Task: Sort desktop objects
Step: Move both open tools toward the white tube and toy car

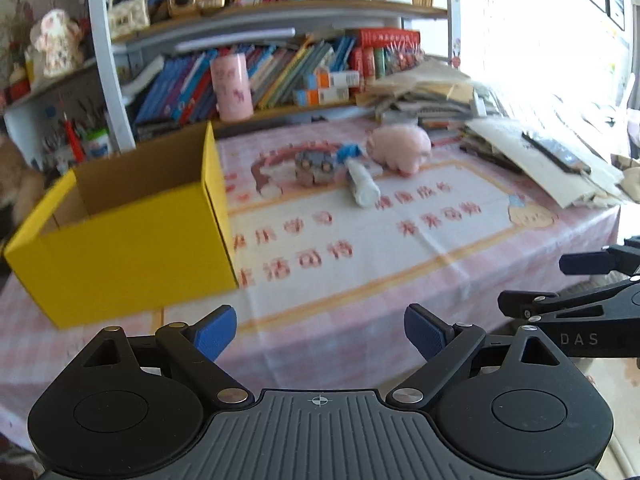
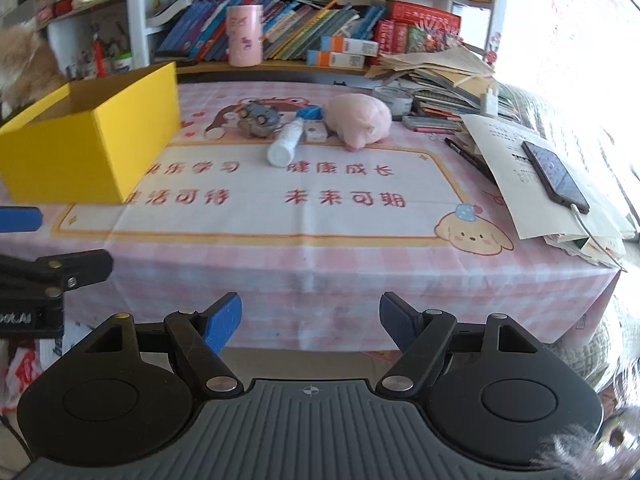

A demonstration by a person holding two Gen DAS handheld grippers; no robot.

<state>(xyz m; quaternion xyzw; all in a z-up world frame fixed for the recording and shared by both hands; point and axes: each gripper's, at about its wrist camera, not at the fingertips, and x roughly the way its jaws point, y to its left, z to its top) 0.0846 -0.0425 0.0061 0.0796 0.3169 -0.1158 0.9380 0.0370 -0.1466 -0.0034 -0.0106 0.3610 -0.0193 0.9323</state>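
Note:
An open yellow cardboard box (image 1: 120, 236) (image 2: 92, 148) stands on the left of the pink checked tablecloth (image 2: 320, 264). Behind the printed mat lie a grey toy (image 2: 258, 119) (image 1: 316, 166), a white tube with a blue cap (image 2: 287, 142) (image 1: 360, 182), a small white pack (image 2: 315, 131) and a pink plush pig (image 2: 360, 120) (image 1: 400, 148). My left gripper (image 1: 320, 332) hovers over the table's near edge, open and empty. In front of the table edge my right gripper (image 2: 310, 326) is also open with nothing between its fingers. Each gripper shows at the side of the other's view.
A bookshelf with books and a pink cylinder (image 2: 245, 35) runs along the back. Stacked papers and books (image 2: 436, 76), a pen (image 2: 468, 156) and a phone (image 2: 554, 178) on a sheet crowd the right side. A tan furry shape (image 2: 24, 68) sits far left.

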